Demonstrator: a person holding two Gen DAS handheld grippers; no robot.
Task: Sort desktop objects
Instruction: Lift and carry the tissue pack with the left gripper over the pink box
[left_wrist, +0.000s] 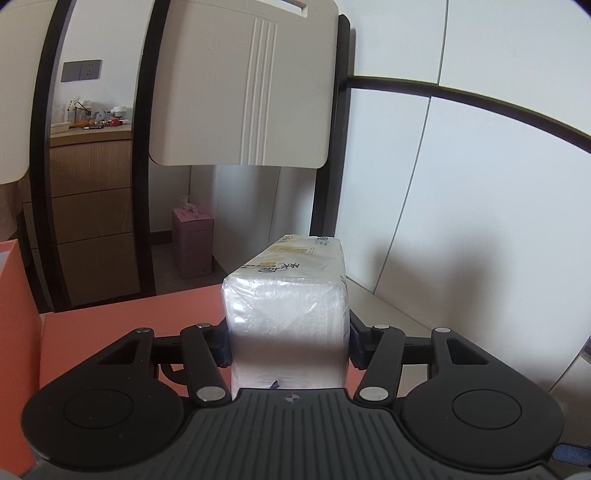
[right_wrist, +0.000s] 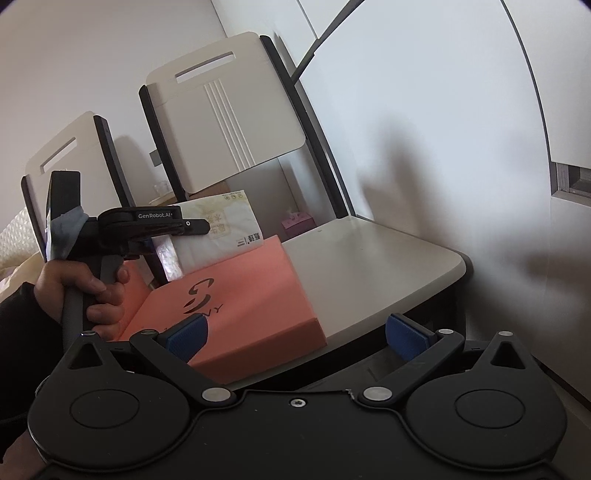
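Observation:
A white plastic-wrapped tissue pack (left_wrist: 288, 299) fills the centre of the left wrist view, with my left gripper (left_wrist: 289, 350) shut on its near end. It hangs above a flat salmon-pink box (left_wrist: 129, 317). In the right wrist view the same tissue pack (right_wrist: 218, 229) is held above the pink box (right_wrist: 236, 306) by the left gripper (right_wrist: 162, 225), which a hand (right_wrist: 92, 291) grips by its handle. My right gripper (right_wrist: 297, 334) stands open over the near corner of the pink box, its blue pads (right_wrist: 408, 336) holding nothing.
The pink box lies on a cream table (right_wrist: 369, 266) against a white panelled wall (right_wrist: 424, 129). Two cream chairs (right_wrist: 225, 118) stand behind the table. A second pink box edge (left_wrist: 14, 314) rises at the left. A small pink carton (left_wrist: 192, 240) sits on the floor.

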